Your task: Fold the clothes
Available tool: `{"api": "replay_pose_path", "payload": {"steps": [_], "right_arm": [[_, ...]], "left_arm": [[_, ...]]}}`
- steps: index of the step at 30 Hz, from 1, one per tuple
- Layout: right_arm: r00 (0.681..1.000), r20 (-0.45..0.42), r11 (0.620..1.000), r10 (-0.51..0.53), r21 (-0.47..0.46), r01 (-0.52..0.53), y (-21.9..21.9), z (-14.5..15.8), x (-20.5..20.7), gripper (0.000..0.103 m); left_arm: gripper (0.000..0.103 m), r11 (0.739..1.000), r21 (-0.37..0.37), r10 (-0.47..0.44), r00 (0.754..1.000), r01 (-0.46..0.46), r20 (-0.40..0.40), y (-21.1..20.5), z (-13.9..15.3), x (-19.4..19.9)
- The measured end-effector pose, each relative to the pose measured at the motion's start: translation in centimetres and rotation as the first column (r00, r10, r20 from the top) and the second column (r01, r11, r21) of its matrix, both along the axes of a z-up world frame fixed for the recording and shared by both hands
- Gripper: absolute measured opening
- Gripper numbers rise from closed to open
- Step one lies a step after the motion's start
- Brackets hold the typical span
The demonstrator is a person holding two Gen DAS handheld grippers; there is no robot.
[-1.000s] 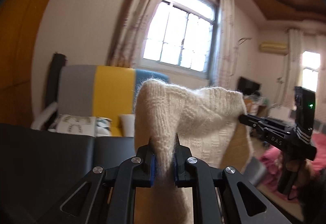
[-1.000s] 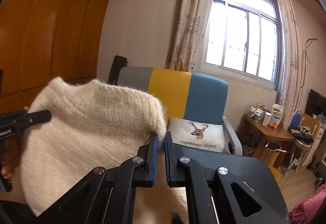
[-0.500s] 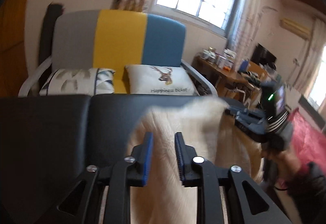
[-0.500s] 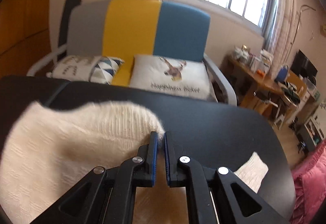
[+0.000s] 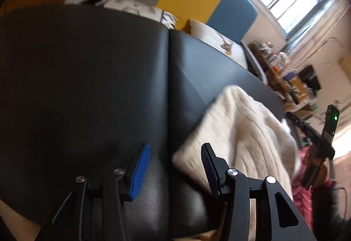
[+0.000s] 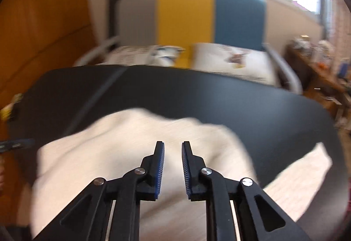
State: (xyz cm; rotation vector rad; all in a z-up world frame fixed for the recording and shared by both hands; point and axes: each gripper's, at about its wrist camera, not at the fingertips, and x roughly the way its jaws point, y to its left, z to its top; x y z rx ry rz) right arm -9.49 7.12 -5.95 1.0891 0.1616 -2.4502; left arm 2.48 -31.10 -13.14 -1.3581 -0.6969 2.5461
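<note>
A cream knitted sweater (image 5: 245,131) lies on the black table (image 5: 87,78). In the left wrist view it sits to the right of my left gripper (image 5: 175,151), which is open and empty, its right finger at the sweater's near corner. My right gripper (image 6: 172,148) is open with a narrow gap, above the sweater (image 6: 122,144), holding nothing. One sleeve (image 6: 307,166) trails to the right. The right gripper also shows in the left wrist view (image 5: 311,131), beyond the sweater.
A grey, yellow and blue sofa (image 6: 197,19) with two cushions (image 6: 230,58) stands behind the table. A cluttered wooden side table (image 6: 318,69) is at the right. Pink cloth (image 5: 305,192) lies past the table's right end.
Both grippers lowered the sweater from the air onto the table and let go. The left jaws opened wide and the right jaws opened slightly. The left gripper shifted left of the sweater.
</note>
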Motion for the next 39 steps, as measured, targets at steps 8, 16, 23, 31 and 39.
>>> {"api": "replay_pose_path", "payload": {"steps": [8,16,23,31,39], "right_arm": [[0.987,0.125,0.993,0.099,-0.075,-0.090,-1.7,-3.0,4.9,0.016],[0.979,0.179,0.991,0.101,-0.102,-0.084,-0.8,-4.4,5.6,0.016],[0.980,0.184,0.995,0.078,-0.080,-0.064,-0.7,-5.0,5.0,0.016],[0.981,0.194,1.000,0.015,0.014,-0.018,-2.2,-6.0,2.0,0.011],[0.976,0.214,0.994,0.034,0.096,-0.055,-5.9,-8.4,-0.9,0.011]], "left_arm": [[0.050,0.994,0.095,-0.057,0.998,0.054,0.033,0.9,-2.6,-2.1],[0.044,0.983,0.072,-0.171,0.984,0.167,0.046,4.5,-3.2,-4.4],[0.010,0.996,0.016,-0.087,0.994,0.088,-0.069,5.1,-0.4,-4.4],[0.010,0.972,-0.229,-0.006,0.980,-0.041,-0.201,2.1,6.1,-3.6],[0.010,0.901,-0.419,0.022,0.977,-0.111,-0.211,-0.5,6.6,-3.5]]}}
